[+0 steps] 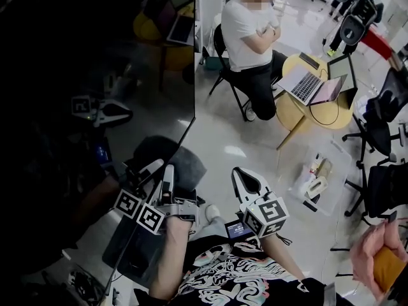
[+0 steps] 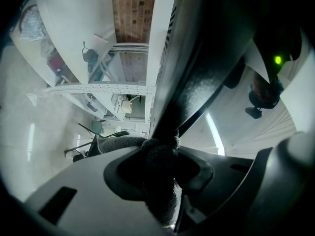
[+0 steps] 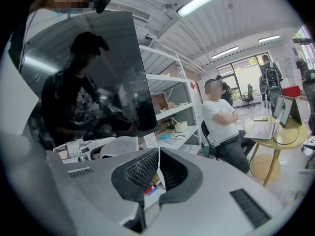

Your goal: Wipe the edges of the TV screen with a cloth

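A: Where's the cloth [image 1: 175, 160]?

B: Clamped in the left gripper [image 1: 160, 171]. It's grey, fuzzy and bunched into a wad, and it sits against the TV [image 1: 95, 56] at its right edge, low down.

A: And the TV?

B: The screen is dark and glossy and mirrors the room. It has a thin black rim.

A: Right gripper [image 1: 245, 180]?

B: Its jaws are together, and it's held off to the TV's right.

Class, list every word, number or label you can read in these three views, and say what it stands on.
Nothing here reads clearly.
Shirt print: graphic lettering, illegible.
Small lit display: too small to read.
Marker cubes: square patterns, no words.
TV edge: marks too blurred.
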`<state>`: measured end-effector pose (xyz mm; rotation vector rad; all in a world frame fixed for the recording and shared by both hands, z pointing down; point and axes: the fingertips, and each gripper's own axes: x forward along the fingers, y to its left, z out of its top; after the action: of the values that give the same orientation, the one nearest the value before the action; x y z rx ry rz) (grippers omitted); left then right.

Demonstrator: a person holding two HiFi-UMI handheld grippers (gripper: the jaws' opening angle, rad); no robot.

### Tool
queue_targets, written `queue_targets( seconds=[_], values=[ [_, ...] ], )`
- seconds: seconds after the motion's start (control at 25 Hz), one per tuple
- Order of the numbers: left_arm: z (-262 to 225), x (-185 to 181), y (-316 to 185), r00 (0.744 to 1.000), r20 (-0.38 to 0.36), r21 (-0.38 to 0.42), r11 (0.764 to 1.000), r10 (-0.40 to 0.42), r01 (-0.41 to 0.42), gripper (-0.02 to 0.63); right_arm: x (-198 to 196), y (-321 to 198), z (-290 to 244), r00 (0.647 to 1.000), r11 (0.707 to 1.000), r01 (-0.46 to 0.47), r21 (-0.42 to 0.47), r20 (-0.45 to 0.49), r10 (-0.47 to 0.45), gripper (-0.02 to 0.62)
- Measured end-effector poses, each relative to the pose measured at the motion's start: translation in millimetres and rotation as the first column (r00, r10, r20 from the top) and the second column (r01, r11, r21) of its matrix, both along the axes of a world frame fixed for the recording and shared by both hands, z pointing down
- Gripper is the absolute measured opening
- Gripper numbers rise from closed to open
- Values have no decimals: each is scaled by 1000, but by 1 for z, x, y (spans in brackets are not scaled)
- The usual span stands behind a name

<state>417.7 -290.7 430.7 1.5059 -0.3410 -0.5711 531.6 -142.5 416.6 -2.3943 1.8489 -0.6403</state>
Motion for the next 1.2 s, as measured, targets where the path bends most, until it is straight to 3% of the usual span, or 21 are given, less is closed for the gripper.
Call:
queue_targets(
  seconds=[0.88,1.2],
  values=[
    [-4,52,-9,999,-19,-15,999,32,-32,138,62,-18,-24,997,996,-70,57,-28,71,32],
    [-3,53,-13,999,-29,-14,999,33,-33,138,49,-24,-28,998,998,-36,56,-53,39,32]
  ],
)
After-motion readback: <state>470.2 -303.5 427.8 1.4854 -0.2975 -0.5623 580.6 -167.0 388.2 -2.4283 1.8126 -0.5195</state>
